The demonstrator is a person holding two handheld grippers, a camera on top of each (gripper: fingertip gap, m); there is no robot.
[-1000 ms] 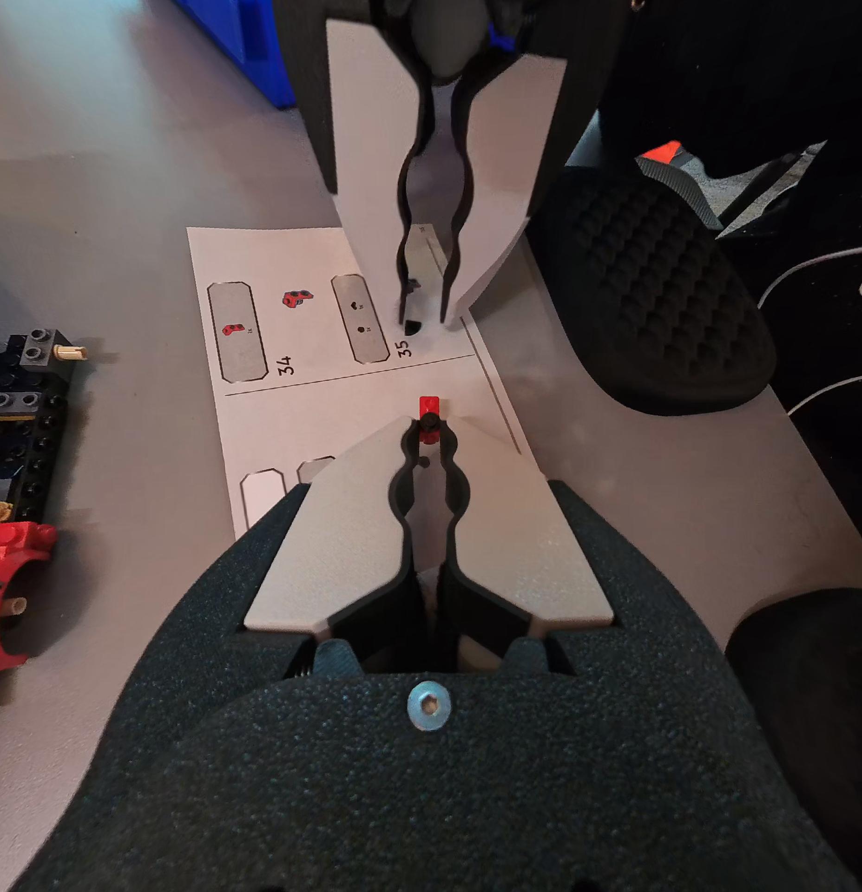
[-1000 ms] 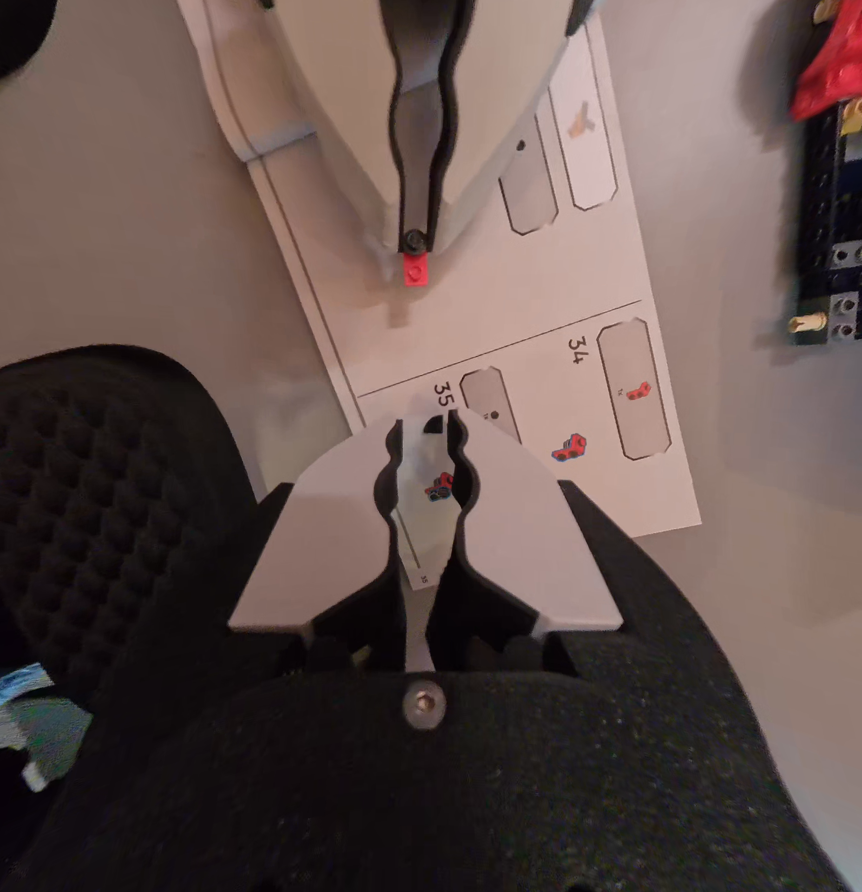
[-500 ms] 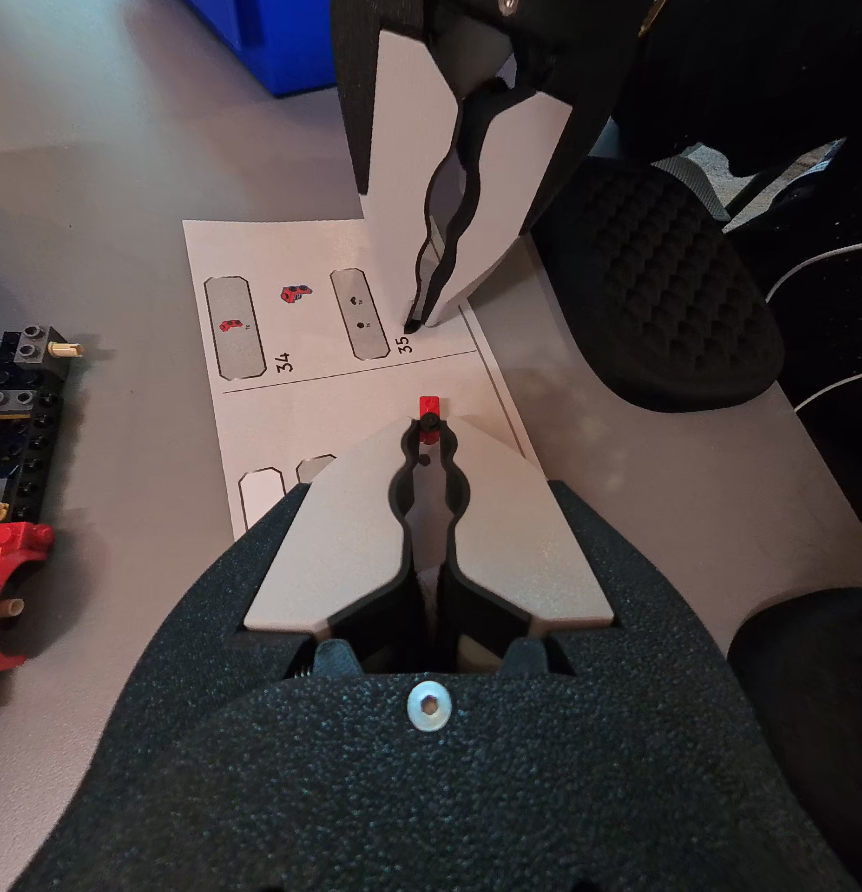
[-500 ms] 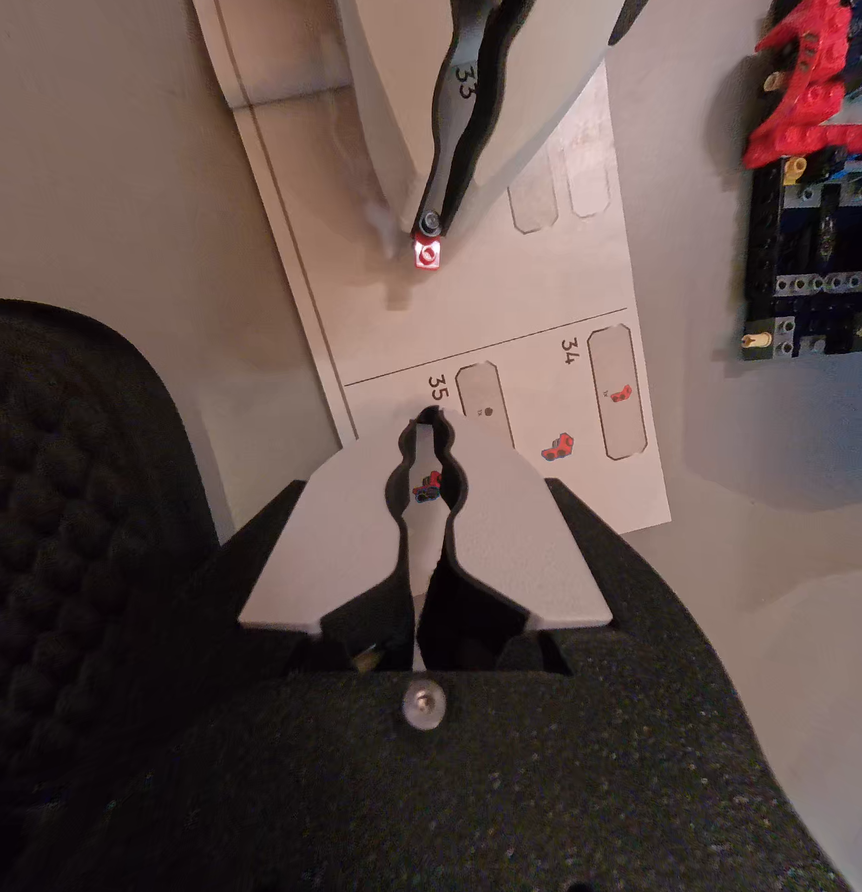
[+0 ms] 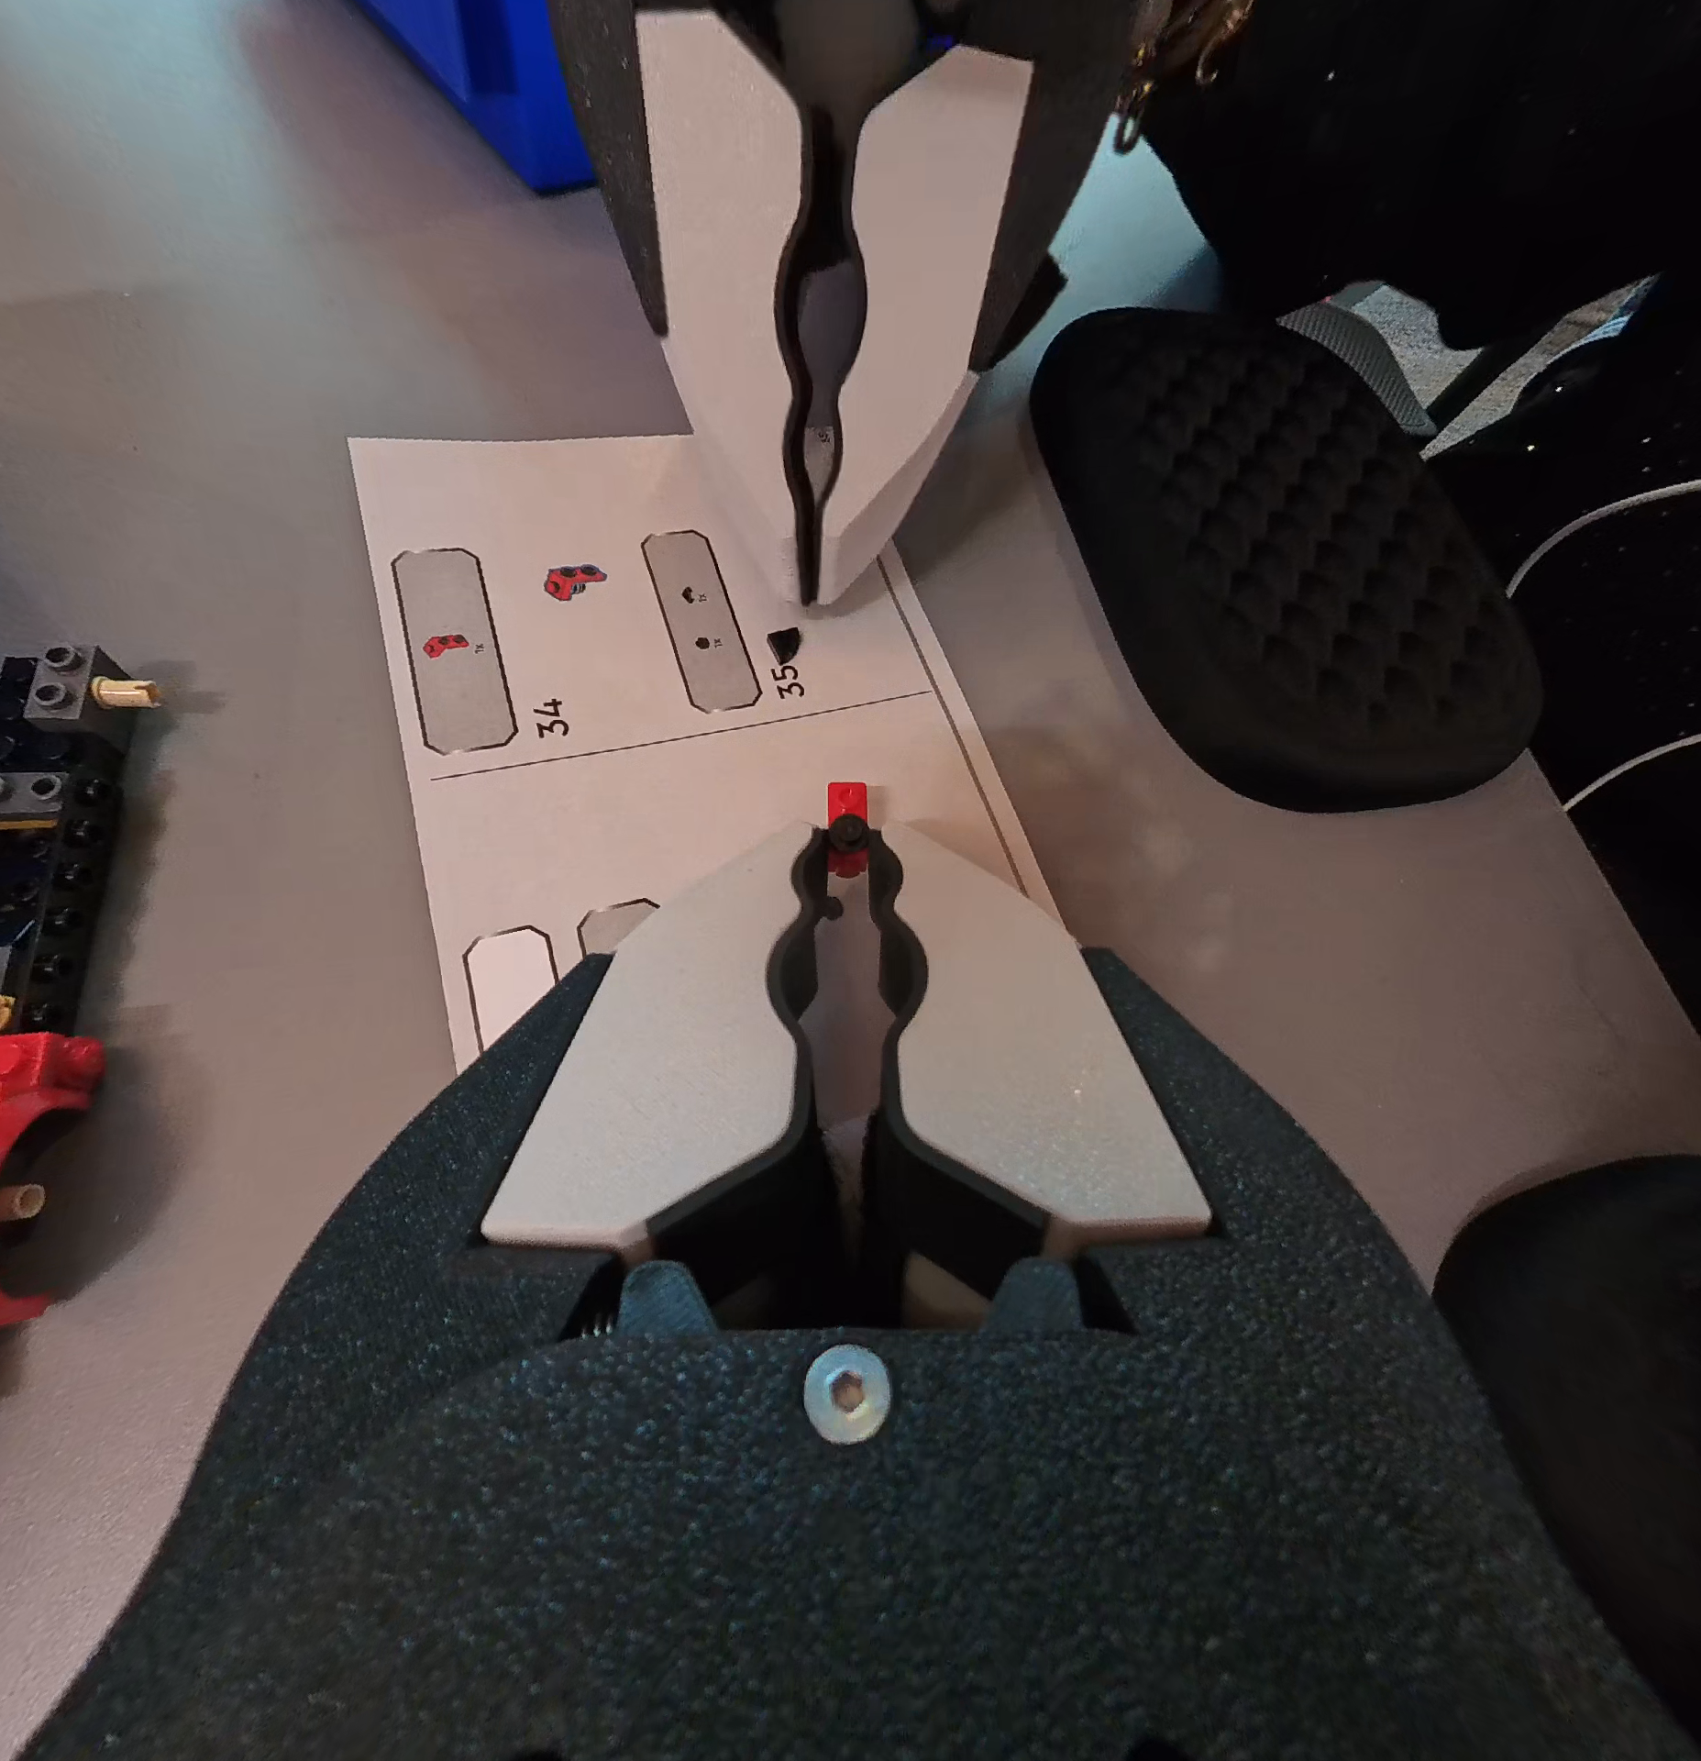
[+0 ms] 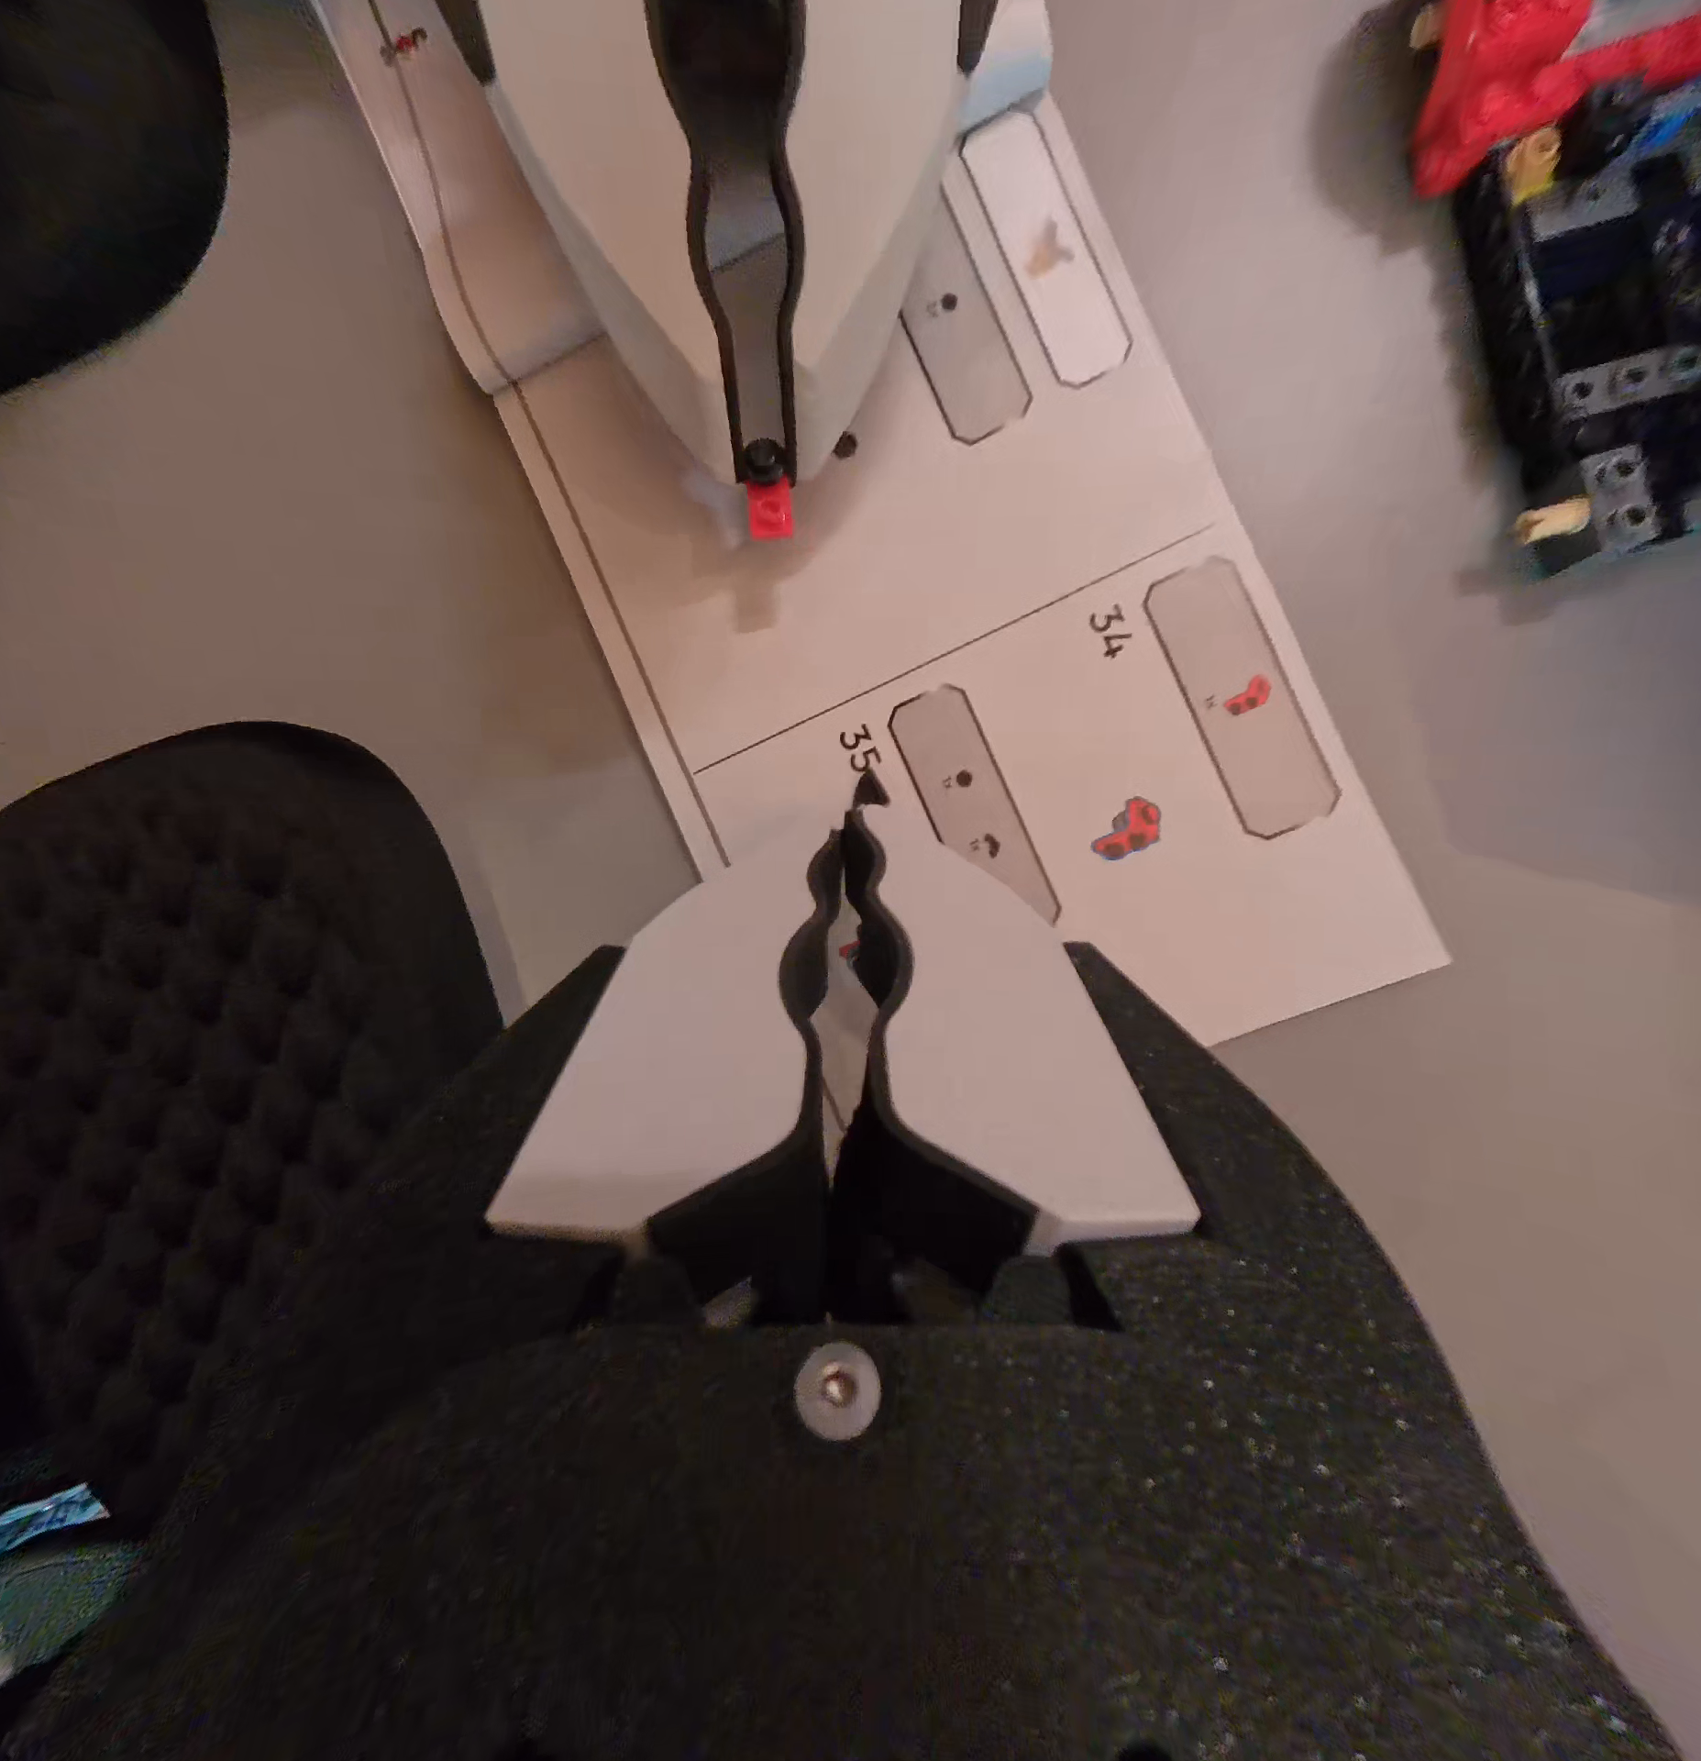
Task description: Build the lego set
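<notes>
Left gripper, grey-faced fingers in a black textured body: clamped at the tips on a small red lego piece with a black round pin, held just above the white printed instruction sheet. Same piece seen from the right wrist view, protruding from the fingertips, red block forward, black pin pinched between the pads.

Right gripper, same build: tips pressed together with nothing between them. In the left wrist view pointed down at the sheet, tips just beside a small black wedge-shaped lego piece lying loose on the paper. Wedge just ahead of the right fingertips, apart from them.

Writing: printed step numbers and part diagrams on the sheet, with grey call-out boxes and small red part drawings; content not transcribed. No brand marks legible.

Partly built lego model of black beams, grey studded plates, tan pins and red curved parts: well apart from the sheet, on the grey tabletop. Blurred in the right wrist view.

Black dimpled foam pad: beside the sheet, on the side opposite the model. Blue plastic bin: beyond the sheet's far edge.
</notes>
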